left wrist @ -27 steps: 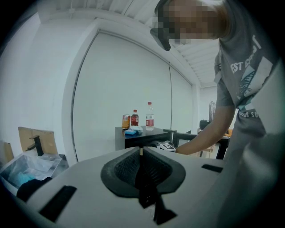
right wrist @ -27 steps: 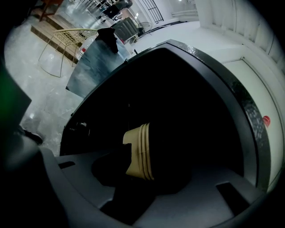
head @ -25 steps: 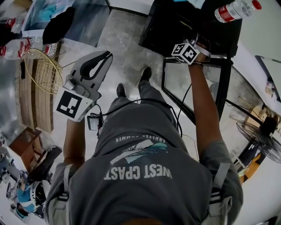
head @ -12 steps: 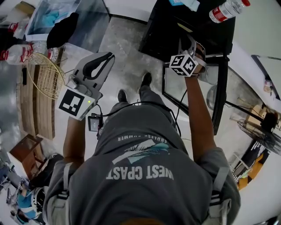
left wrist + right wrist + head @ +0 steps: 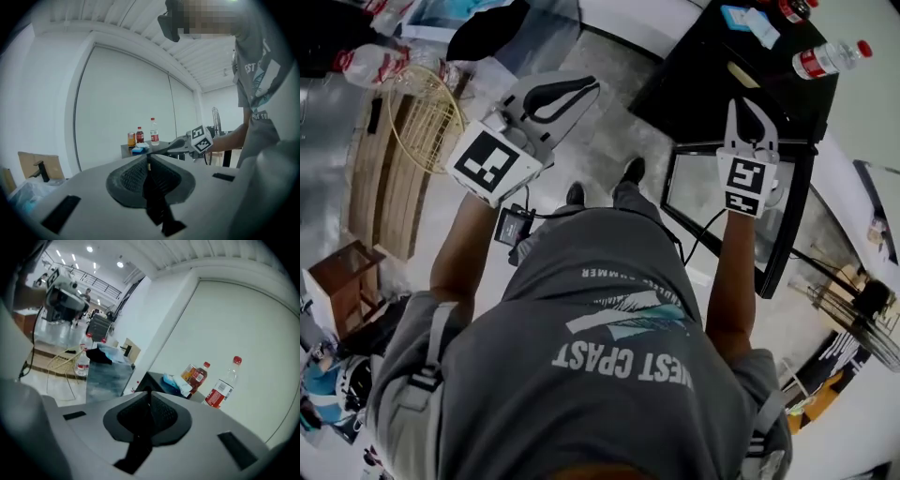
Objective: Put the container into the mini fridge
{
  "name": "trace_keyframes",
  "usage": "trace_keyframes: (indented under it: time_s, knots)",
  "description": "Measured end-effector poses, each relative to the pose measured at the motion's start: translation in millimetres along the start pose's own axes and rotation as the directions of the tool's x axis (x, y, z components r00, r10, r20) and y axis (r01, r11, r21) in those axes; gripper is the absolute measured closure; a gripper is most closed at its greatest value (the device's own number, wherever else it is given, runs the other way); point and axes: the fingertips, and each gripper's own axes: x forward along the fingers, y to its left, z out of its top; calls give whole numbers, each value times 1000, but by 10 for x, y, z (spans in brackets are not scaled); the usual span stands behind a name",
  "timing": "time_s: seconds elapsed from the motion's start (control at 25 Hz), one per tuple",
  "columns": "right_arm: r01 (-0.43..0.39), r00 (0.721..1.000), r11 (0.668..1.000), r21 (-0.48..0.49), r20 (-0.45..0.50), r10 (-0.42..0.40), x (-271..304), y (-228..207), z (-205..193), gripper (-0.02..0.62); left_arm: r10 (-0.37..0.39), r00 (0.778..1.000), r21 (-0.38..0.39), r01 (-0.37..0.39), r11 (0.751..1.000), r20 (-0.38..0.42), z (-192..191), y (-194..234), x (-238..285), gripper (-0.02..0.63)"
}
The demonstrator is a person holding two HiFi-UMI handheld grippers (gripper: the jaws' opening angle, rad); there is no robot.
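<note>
Hovering near the open fridge door, the right tool, freshly closed empty, could knock it; left tool likewise pressed together.

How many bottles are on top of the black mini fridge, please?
2: a clear red-capped bottle, and next to it a dark bottle beside the orange can. Others could be hidden.

The black mini fridge stands with its glass door (black-framed) swung open.

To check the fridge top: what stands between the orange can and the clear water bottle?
A dark soda bottle with a red cap stands between them, seen in both gripper views.
</note>
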Motion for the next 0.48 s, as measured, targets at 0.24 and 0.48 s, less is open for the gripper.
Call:
trace_keyframes:
  time_s: [0.24, 0.48]
  knots:
    - [-87, 989, 973, 212, 132, 59, -535, 66, 576, 557, 22, 995, 70, -29, 997, 95, 220, 152, -230, 570]
    - [-216, 953, 924, 314, 275, 129, -1106, 220, 1114, 563, 41, 993, 84, -50, 995, 106, 229, 194, -501, 569]
